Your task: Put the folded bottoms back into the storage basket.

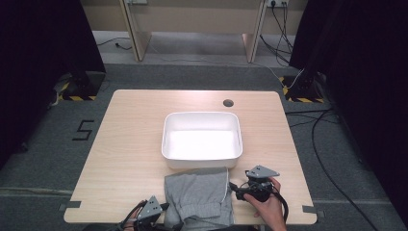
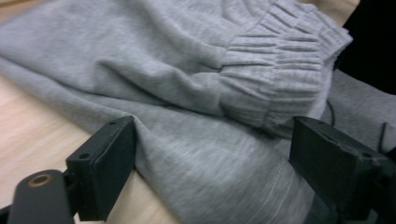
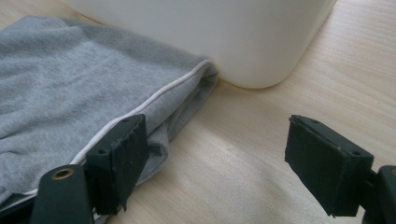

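Garment (image 1: 198,195), grey, folded, lay at the table's (image 1: 120,144) near edge, touching the white tub (image 1: 202,139). Left gripper (image 2: 212,154) gaped astride its cuffed folds; right gripper (image 3: 217,158) gaped beside its piped edge. Risk: pinching one layer could unfold it. Garment's nearest part was cut off.

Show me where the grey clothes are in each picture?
High view: grey clothes at the table's near edge, in front of the white tub.
Left gripper view: between the open tongs.
Right gripper view: left side, beside the tub.
Shared landmark: the tub.
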`<state>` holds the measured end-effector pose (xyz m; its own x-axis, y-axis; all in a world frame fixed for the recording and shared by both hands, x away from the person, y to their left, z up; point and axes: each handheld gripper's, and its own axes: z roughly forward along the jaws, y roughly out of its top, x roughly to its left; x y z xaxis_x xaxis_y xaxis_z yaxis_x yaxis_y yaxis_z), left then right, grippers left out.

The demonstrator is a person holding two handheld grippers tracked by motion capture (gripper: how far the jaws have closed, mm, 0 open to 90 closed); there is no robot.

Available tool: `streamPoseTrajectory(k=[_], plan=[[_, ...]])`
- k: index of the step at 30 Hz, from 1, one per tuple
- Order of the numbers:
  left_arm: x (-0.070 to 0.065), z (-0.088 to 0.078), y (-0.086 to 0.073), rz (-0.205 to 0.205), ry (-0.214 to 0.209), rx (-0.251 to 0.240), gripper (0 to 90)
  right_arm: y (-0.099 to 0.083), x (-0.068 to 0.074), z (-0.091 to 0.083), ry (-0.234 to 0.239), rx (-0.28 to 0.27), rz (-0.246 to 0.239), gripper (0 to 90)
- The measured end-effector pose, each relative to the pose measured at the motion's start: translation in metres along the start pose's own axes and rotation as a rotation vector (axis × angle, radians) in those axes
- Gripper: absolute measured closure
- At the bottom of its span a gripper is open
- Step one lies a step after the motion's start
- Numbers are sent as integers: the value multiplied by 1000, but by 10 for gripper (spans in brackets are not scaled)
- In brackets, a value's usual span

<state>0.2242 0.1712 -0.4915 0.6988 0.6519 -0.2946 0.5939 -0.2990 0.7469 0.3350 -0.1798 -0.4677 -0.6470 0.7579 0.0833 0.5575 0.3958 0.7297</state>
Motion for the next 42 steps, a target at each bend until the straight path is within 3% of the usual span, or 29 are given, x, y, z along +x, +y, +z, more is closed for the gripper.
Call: streamPoseTrajectory(k=[2,5,8,10,12,15,18,23,27,31,35,39,42], plan=[[-4,3,2,10,-11,-3,125,0,0,0,3,1,7,218],[-10,8,3,44,10,13,84,-1,1,0,-1,8,14,220],[-8,13,4,39,32,1,92,-2,0,1,1,7,8,219],[-9,15,7,51,37,7,152,-2,0,1,0,8,13,219],[-11,20,9,91,52,4,214,-2,1,2,1,10,15,223],[-12,26,15,115,39,9,256,-2,1,2,1,12,20,223],[-8,28,18,116,18,3,401,-1,0,1,-5,7,24,223],[-3,25,16,131,-2,-1,510,0,-2,-2,-3,-7,28,223],[10,20,15,102,-38,-11,614,2,0,-7,-2,-18,27,227],[21,11,14,115,-12,-13,680,8,0,-18,-13,-57,31,227],[27,8,13,106,-24,-9,686,14,9,-22,13,-86,20,224],[25,7,13,121,-15,-6,680,12,22,-7,60,-23,-9,220],[23,7,12,137,-2,-7,676,7,20,8,74,13,5,219]])
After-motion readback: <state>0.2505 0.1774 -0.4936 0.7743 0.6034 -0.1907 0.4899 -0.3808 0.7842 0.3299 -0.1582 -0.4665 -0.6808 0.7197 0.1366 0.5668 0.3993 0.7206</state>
